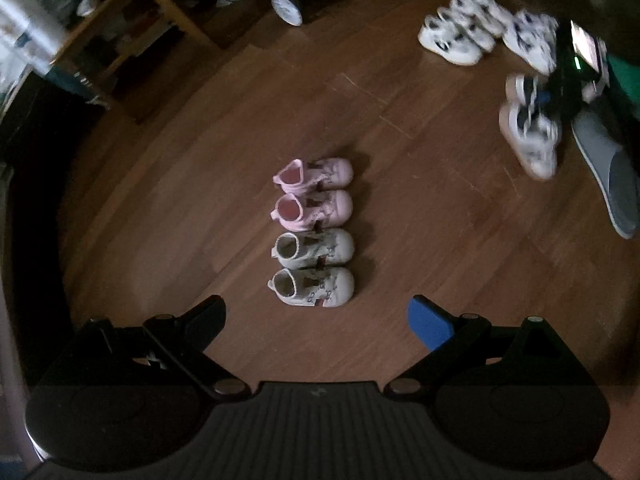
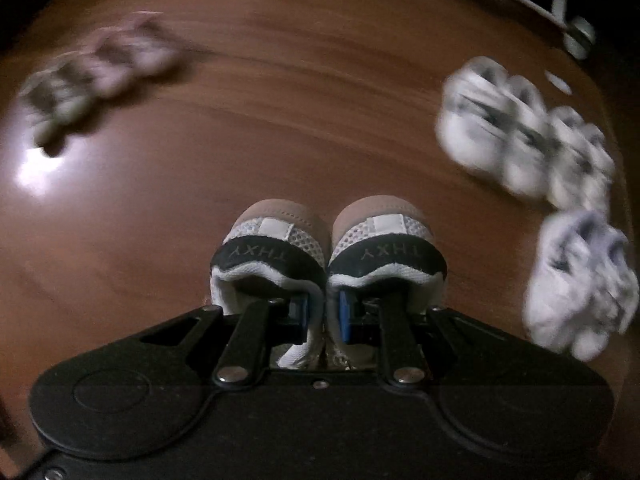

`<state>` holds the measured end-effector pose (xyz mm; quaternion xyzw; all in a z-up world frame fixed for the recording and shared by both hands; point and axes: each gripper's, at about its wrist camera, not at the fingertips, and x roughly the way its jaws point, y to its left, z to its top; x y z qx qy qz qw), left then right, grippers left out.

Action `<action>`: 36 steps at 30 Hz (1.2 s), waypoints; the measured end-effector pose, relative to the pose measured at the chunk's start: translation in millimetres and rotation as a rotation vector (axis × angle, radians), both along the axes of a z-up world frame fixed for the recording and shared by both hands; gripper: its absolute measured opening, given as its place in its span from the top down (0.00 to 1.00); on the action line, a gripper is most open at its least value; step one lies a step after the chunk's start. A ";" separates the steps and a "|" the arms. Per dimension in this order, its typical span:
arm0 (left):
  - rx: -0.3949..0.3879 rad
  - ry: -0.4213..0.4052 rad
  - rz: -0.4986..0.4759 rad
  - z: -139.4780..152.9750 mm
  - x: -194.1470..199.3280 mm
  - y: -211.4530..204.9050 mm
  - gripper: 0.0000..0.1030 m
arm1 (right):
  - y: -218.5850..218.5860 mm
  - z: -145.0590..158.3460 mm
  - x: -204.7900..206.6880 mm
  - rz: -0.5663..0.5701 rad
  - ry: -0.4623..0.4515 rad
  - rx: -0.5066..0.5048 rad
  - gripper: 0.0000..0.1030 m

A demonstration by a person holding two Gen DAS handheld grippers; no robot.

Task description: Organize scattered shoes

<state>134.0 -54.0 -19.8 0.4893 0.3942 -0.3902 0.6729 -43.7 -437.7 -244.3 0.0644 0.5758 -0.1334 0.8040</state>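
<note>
A neat row of small shoes lies mid-floor: a pink pair [image 1: 314, 194] and a white pair [image 1: 314, 268], just beyond my open, empty left gripper [image 1: 316, 320]. White-and-navy sneakers [image 1: 476, 28] lie scattered at the far right. My right gripper [image 2: 324, 314] is shut on a pair of white-and-navy sneakers [image 2: 326, 248], pinching their inner heel walls together; the pair also shows in the left wrist view [image 1: 530, 128], held above the floor. More loose sneakers [image 2: 532, 140] blur at the right, and the row [image 2: 100, 76] blurs at the left.
Brown wood floor [image 1: 420, 220]. A wooden shelf unit [image 1: 132, 40] stands at the far left. A stroller wheel [image 1: 286, 8] is at the back. A grey slipper [image 1: 608, 172] lies at the right edge.
</note>
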 end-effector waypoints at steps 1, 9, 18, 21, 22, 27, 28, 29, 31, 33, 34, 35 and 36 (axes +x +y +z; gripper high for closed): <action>0.030 -0.001 -0.006 -7.8 1.2 -4.2 0.05 | -12.0 -5.9 2.1 -0.010 0.006 0.000 0.86; 0.114 0.023 -0.051 -30.7 4.6 -20.5 0.05 | -82.3 -31.7 17.3 -0.057 0.040 -0.014 0.86; 0.132 0.042 -0.082 -40.1 4.5 -33.8 0.05 | -114.8 -42.8 40.6 0.038 0.092 -0.087 0.86; 0.151 0.048 -0.082 -46.9 4.8 -33.4 0.05 | -122.1 -46.4 48.3 0.048 0.117 -0.100 0.85; 0.155 0.051 -0.080 -48.3 5.3 -32.8 0.05 | -124.6 -47.6 50.9 0.052 0.125 -0.104 0.84; 0.169 0.052 -0.076 -52.0 6.0 -33.1 0.05 | -137.0 -44.1 57.5 -0.010 0.132 -0.105 0.54; 0.161 0.052 -0.074 -50.2 5.9 -34.2 0.05 | -140.0 -40.2 55.5 -0.030 0.118 -0.088 0.54; 0.157 0.049 -0.075 -48.9 5.3 -34.5 0.05 | -143.6 -35.3 52.8 -0.055 0.104 -0.070 0.54; 0.142 0.039 -0.080 -44.2 3.0 -35.2 0.05 | -154.2 -16.5 42.3 -0.116 0.064 -0.024 0.54; 0.128 0.030 -0.083 -40.3 1.0 -35.1 0.05 | -159.0 -1.9 35.7 -0.143 0.042 -0.027 0.46; 0.115 0.020 -0.083 -35.6 -0.3 -34.3 0.05 | -161.8 6.4 32.2 -0.159 0.030 -0.026 0.43; 0.104 0.015 -0.079 -32.4 -0.6 -33.3 0.05 | -167.7 21.0 27.9 -0.192 0.012 -0.016 0.42; 0.093 0.011 -0.075 -29.1 -1.0 -32.2 0.05 | -173.2 35.2 24.0 -0.221 -0.006 -0.006 0.42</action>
